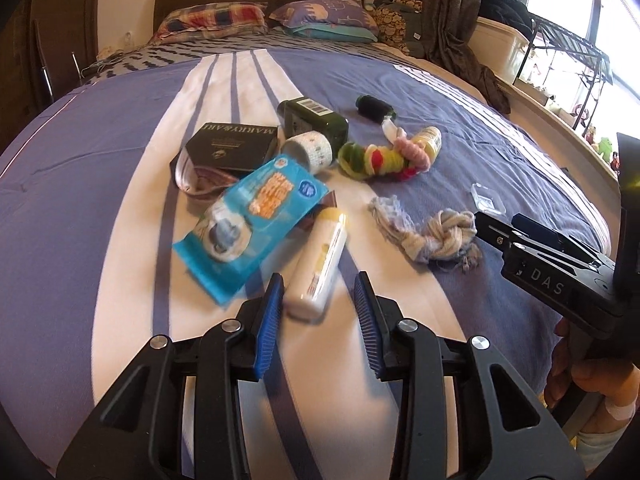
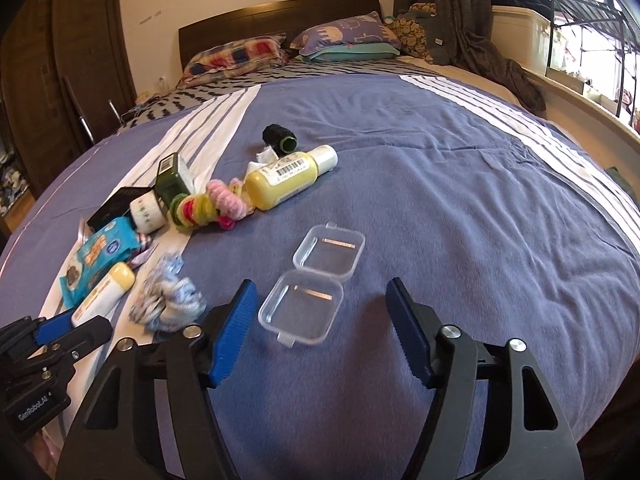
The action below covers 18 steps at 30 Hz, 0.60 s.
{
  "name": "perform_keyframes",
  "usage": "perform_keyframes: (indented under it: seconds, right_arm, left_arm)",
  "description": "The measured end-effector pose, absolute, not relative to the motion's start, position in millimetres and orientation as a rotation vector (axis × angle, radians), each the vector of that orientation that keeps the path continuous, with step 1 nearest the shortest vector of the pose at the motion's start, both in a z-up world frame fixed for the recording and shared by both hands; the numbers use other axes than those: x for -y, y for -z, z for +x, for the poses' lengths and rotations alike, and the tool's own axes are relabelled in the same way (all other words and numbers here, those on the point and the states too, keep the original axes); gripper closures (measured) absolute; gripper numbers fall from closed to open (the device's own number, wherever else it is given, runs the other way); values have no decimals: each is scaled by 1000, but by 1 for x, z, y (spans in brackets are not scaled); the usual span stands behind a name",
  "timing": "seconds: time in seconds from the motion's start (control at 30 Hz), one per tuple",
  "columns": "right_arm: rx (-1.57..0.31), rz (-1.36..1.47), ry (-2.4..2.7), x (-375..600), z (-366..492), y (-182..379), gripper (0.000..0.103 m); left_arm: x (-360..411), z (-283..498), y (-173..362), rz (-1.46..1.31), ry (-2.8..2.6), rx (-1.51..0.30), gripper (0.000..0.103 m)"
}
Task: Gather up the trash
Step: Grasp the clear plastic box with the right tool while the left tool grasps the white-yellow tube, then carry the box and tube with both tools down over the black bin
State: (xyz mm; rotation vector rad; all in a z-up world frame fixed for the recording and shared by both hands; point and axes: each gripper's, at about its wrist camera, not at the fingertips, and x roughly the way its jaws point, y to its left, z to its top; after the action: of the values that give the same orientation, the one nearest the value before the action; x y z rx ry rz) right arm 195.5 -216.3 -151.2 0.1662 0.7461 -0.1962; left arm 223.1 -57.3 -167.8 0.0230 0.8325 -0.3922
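Loose items lie on a blue and white striped bedspread (image 1: 100, 168). My left gripper (image 1: 320, 280) is open, its blue pads on either side of the near end of a white and yellow tube (image 1: 318, 264); whether they touch it I cannot tell. A blue snack packet (image 1: 248, 216) lies just left of the tube. My right gripper (image 2: 320, 292) is open, with an open clear plastic case (image 2: 316, 284) lying between and just beyond its fingers. A blue-white knotted rope (image 2: 168, 300) lies left of the case; it also shows in the left wrist view (image 1: 432, 236).
Farther back lie a black box (image 1: 234, 146), a tape roll (image 1: 312, 148), a dark green carton (image 1: 316, 118), colourful hair ties (image 2: 204, 208), a yellow bottle (image 2: 288, 180) and a black spool (image 2: 280, 136). Pillows (image 2: 236, 56) lie at the headboard. A window ledge (image 2: 580, 100) runs along the right.
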Motion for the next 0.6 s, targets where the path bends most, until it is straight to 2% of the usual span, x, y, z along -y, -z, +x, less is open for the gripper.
perform_keyframes:
  seconds: [0.1, 0.17, 0.33, 0.6]
  right_arm:
    - [-743, 163, 202, 219, 200, 154, 48]
    - [-740, 147, 212, 220, 201, 154, 66]
    - [-746, 99, 194, 221, 191, 153, 67]
    - [-750, 33, 155, 213, 153, 150, 67]
  left_arm:
    - [60, 230, 169, 25, 399, -832, 75]
    - [62, 230, 169, 36, 400, -831, 80]
    - [61, 221, 168, 37, 391, -827, 85]
    - [48, 177, 168, 27, 363, -809, 85]
